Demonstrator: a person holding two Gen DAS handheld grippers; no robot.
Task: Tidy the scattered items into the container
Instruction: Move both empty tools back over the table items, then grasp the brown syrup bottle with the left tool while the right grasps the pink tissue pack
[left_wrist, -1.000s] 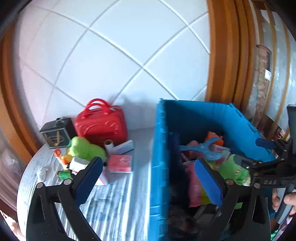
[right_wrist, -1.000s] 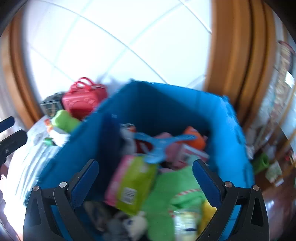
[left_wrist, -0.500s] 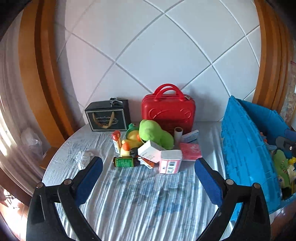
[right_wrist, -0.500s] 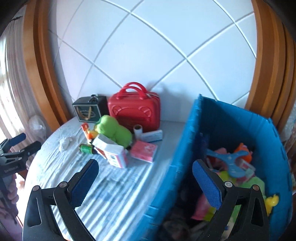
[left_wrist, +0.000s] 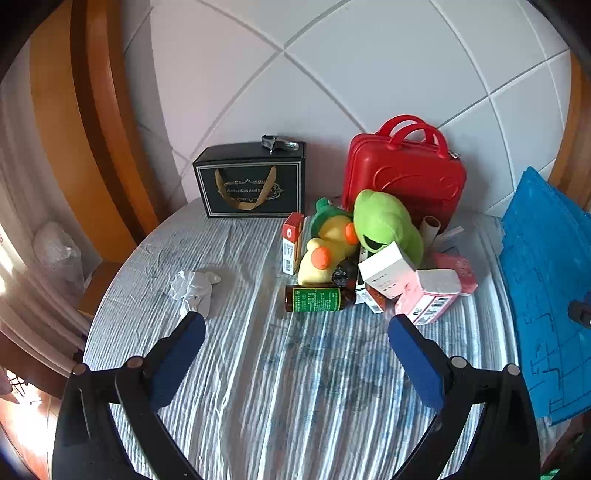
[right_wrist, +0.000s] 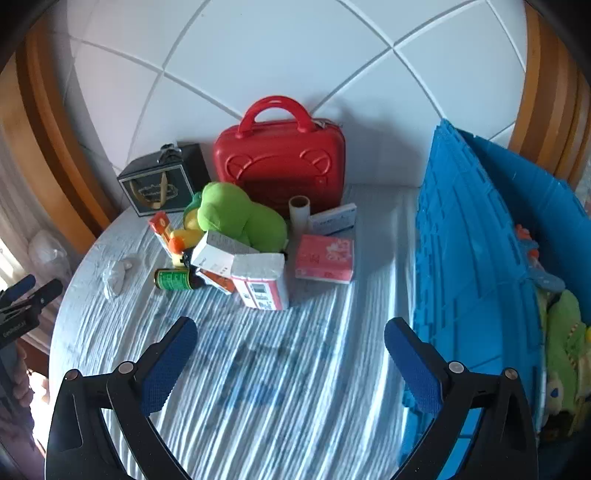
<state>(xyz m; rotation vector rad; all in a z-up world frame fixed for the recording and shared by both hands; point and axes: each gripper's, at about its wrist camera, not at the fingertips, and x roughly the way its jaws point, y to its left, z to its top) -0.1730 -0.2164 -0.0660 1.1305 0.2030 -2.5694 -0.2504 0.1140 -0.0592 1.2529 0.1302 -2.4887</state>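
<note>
Both cameras swung from blue container (right_wrist: 469, 258) to table pile; fingers spread empty; right view alone shows inside.

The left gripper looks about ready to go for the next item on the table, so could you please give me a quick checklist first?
1. Left gripper open and empty: ok.
2. Right gripper open and empty: ok.
3. Brown bottle lying at the front of the pile, unobstructed from this side: ok.
4. Pink-and-white box leaning on neighbours, may shift: not ok.
5. Blue container open at the top, beside the pile: ok.
6. Room left inside the container: cannot tell.
</note>
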